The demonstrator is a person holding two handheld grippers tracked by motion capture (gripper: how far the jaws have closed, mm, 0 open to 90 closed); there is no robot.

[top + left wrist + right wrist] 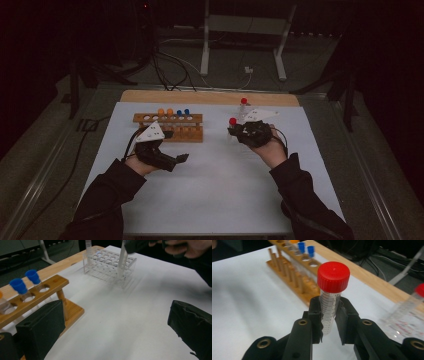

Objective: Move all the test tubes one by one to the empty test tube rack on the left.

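My right gripper (329,315) is shut on a clear graduated tube with a red cap (333,273), held upright. In the high view this tube (232,121) is lifted just left of a clear plastic rack (248,116). A second red-capped tube (244,101) stands in that rack. My left gripper (180,159) hovers open and empty in front of the wooden rack (167,126). Its two jaws stand far apart in the left gripper view, around the gripper point (117,332). The clear rack (110,265) sits ahead of them, with the held tube (122,260) just above it.
The wooden rack (294,277) holds orange-capped (165,112) and blue-capped tubes (18,285), with several free holes. A white sheet (215,185) covers the table, whose wooden edge (210,97) lies at the back. Cables and a metal stand (245,30) lie beyond.
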